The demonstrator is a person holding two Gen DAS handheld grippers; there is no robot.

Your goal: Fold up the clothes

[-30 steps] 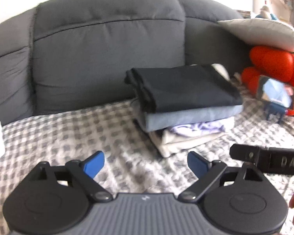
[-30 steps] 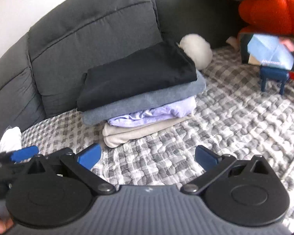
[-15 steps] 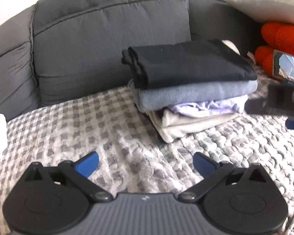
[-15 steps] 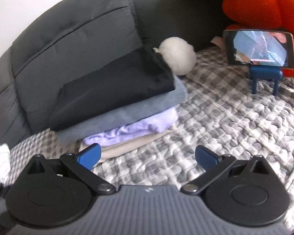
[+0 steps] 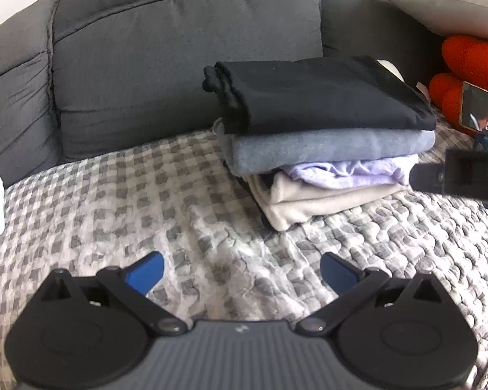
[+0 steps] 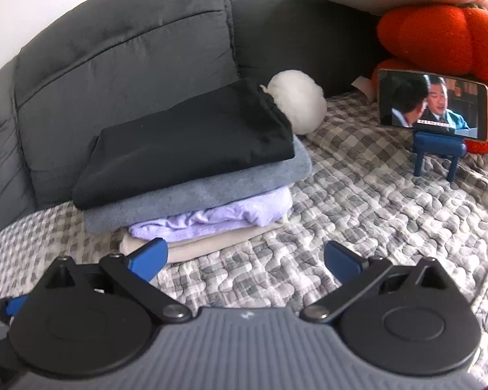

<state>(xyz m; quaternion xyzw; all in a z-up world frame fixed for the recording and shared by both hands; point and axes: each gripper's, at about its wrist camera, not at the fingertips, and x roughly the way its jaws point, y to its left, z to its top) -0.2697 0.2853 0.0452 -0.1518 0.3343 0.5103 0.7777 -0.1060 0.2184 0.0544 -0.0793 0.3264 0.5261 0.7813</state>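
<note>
Both grippers level, fingers (image 5: 145, 273) spread, facing stack (image 6: 192, 175)

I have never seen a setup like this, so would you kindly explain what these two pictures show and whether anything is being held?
Each picture comes from a fisheye camera mounted on a hand-held gripper that a person carries, looking forward along its two blue-tipped fingers. One view belongs to the left hand-held gripper, the other to the right hand-held gripper. Both are open and hold nothing. Ahead, on a checked blanket over a grey sofa, sits a stack of folded clothes, black on top. To the right a phone on a small blue stand plays video.
</note>
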